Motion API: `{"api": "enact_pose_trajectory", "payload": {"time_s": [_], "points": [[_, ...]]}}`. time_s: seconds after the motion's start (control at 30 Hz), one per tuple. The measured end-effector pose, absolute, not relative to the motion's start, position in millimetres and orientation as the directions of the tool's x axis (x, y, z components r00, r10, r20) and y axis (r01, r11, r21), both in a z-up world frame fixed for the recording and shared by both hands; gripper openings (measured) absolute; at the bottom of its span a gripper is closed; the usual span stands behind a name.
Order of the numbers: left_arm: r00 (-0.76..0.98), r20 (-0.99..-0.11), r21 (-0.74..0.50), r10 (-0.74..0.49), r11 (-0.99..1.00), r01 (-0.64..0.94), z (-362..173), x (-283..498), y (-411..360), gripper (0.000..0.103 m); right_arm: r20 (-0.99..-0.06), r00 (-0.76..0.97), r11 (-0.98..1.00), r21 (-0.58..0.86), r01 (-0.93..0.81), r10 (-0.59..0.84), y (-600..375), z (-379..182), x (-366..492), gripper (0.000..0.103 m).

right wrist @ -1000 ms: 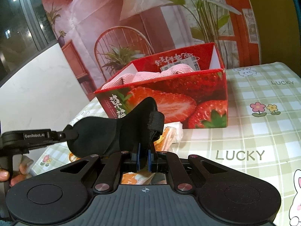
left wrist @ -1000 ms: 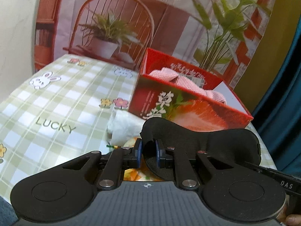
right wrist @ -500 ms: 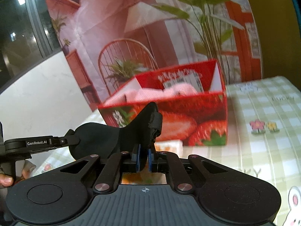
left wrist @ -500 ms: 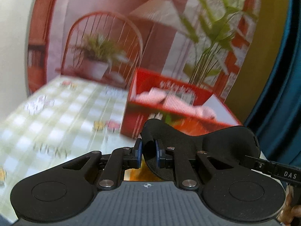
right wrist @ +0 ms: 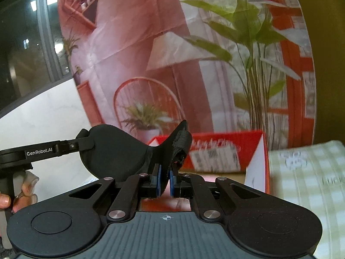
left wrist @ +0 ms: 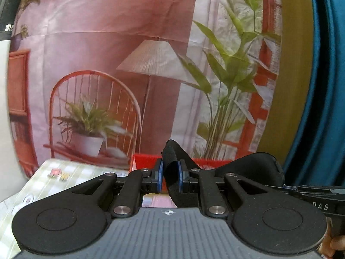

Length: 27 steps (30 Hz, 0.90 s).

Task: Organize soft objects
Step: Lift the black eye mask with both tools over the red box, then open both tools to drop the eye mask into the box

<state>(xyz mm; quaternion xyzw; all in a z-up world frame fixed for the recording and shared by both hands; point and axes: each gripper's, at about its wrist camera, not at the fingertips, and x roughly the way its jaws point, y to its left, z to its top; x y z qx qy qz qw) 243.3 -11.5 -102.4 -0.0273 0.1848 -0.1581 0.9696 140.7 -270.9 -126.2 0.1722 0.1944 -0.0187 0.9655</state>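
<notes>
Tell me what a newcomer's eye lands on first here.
First, the black eye mask, stretched in mid-air between the two grippers: the left gripper pinches one end, the right gripper the other. Behind it sits the red strawberry box on the checked tablecloth, before a pink printed backdrop.

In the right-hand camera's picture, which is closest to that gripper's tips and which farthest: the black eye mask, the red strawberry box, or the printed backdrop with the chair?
1. Black eye mask: pinched between the right gripper tips, stretching off left.
2. Red strawberry box: just beyond, slightly right, on the checked tablecloth.
3. Printed backdrop: farthest, standing behind the box.
</notes>
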Motion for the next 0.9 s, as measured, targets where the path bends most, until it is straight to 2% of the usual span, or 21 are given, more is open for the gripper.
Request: {"api": "enact_pose_trajectory", "payload": {"time_s": [0.17,0.37,0.57,0.6,0.63,0.7,0.83,0.9], "points": [[0.877,-0.386,-0.109,-0.284,0.959,0.263,-111.3,291.5,-21.1,0.015,-0.393,0.919,0.934,0.321,0.158,-0.02,-287.2,-135.1,184.4,0.007],[0.834,-0.491,-0.108,-0.25,0.968,0.226,-140.9,327.0,-22.5,0.015,-0.478,0.876,0.92,0.312,0.239,-0.065,-301.8,-166.9,222.8,0.007],[0.805,-0.538,-0.086,-0.25,0.966,0.243,-160.1,336.0,-19.9,0.019,-0.542,0.837,0.91,0.302,0.284,-0.082,-302.6,-193.3,231.3,0.008],[0.8,-0.546,-0.084,-0.25,0.966,0.244,-161.6,337.7,-19.9,0.023,-0.548,0.832,0.908,0.298,0.293,-0.088,-301.9,-195.5,230.7,0.01],[0.796,-0.555,-0.079,-0.242,0.968,0.24,-162.1,339.4,-19.5,0.036,-0.555,0.826,0.908,0.289,0.304,-0.1,-301.8,-197.1,230.7,0.016],[0.789,-0.57,-0.076,-0.228,0.971,0.226,-163.4,342.0,-17.1,0.055,-0.561,0.817,0.907,0.264,0.328,-0.133,-301.7,-199.0,229.4,0.023],[0.789,-0.574,-0.068,-0.22,0.973,0.222,-165.4,340.8,-14.2,0.057,-0.575,0.805,0.907,0.243,0.343,-0.15,-302.3,-198.8,224.3,0.032],[0.781,-0.585,-0.065,-0.22,0.972,0.226,-165.5,338.5,-12.8,0.057,-0.576,0.803,0.911,0.231,0.343,-0.157,-301.4,-197.5,221.0,0.032]]}}
